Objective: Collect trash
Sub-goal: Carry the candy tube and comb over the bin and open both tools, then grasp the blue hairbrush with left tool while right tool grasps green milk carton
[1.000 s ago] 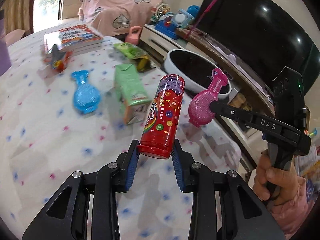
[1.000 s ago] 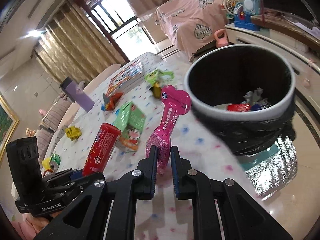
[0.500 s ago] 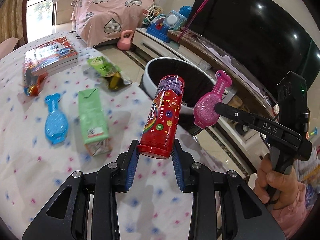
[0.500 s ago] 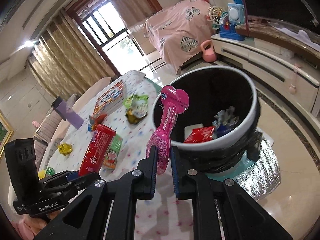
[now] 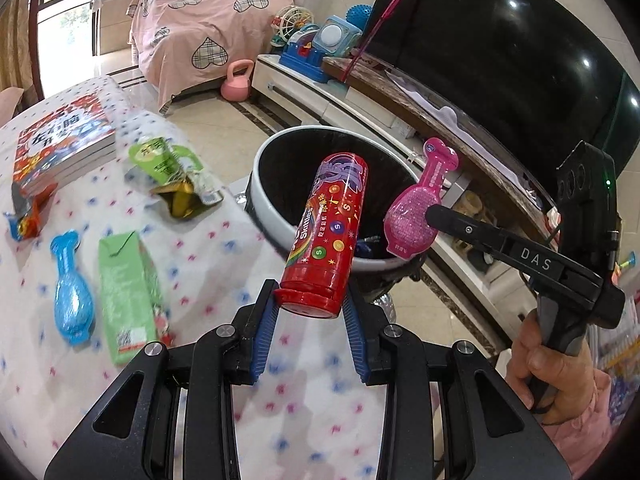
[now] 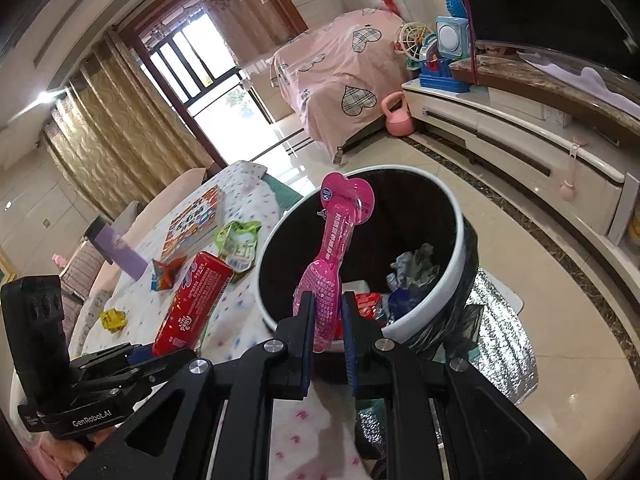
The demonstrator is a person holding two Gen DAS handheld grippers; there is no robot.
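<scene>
My left gripper (image 5: 310, 308) is shut on the base of a red Skittles tube (image 5: 326, 236), held tilted at the near rim of the white trash bin (image 5: 266, 148). My right gripper (image 6: 325, 320) is shut on a pink glittery bowling-pin candy pack (image 6: 334, 248), which hangs over the bin's (image 6: 458, 236) black-lined opening. Crumpled wrappers (image 6: 416, 266) lie inside the bin. In the left wrist view the right gripper (image 5: 434, 214) holds the pink pack (image 5: 416, 212) from the right. In the right wrist view the red tube (image 6: 192, 300) shows at the left.
On the dotted tablecloth (image 5: 208, 248) lie a green carton (image 5: 126, 280), a blue pin-shaped pack (image 5: 72, 288), an opened green pouch (image 5: 172, 168), an orange wrapper (image 5: 26, 216) and a stack of books (image 5: 60, 140). A TV cabinet (image 6: 520, 120) runs behind the bin.
Both grippers have carried their items from above the table toward the bin, which now looms larger and nearer in both views. Neither grip has altered.
</scene>
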